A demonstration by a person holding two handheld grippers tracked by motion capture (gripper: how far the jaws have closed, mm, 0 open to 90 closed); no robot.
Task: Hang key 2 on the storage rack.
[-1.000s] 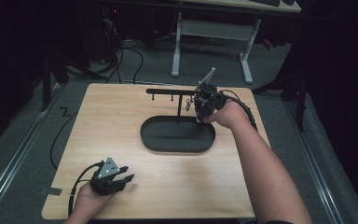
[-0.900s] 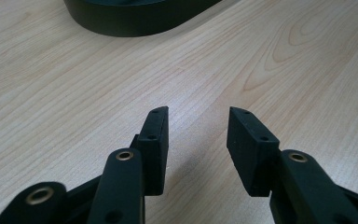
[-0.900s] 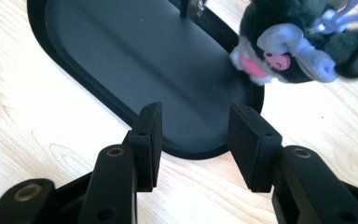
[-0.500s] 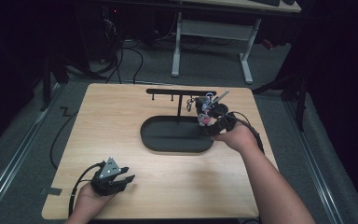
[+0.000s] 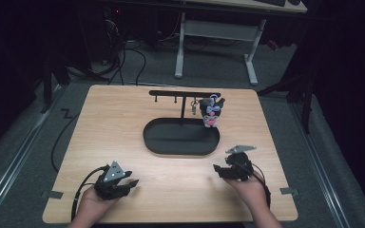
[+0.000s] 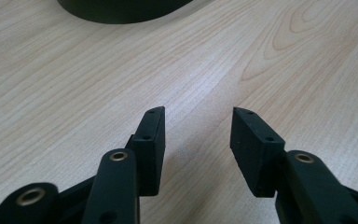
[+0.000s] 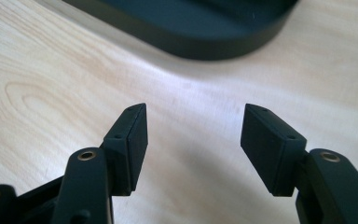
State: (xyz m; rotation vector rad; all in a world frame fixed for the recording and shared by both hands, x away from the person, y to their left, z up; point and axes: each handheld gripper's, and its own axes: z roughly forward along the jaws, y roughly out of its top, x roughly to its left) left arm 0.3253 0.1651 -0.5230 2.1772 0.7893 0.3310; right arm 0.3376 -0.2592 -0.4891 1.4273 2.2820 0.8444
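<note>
Plush keychain (image 5: 211,113) on rack hook (unlabelled)

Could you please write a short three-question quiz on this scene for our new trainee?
1. True or false: the plush keychain lies flat in the black tray.
2. What is between the jaws of the right gripper? A) the keychain B) nothing C) a cable
3. On which end of the stand's bar does the keychain hang, as seen in the high view?

Key: 1 false, it hangs from the bar; 2 B; 3 the right end.
</note>
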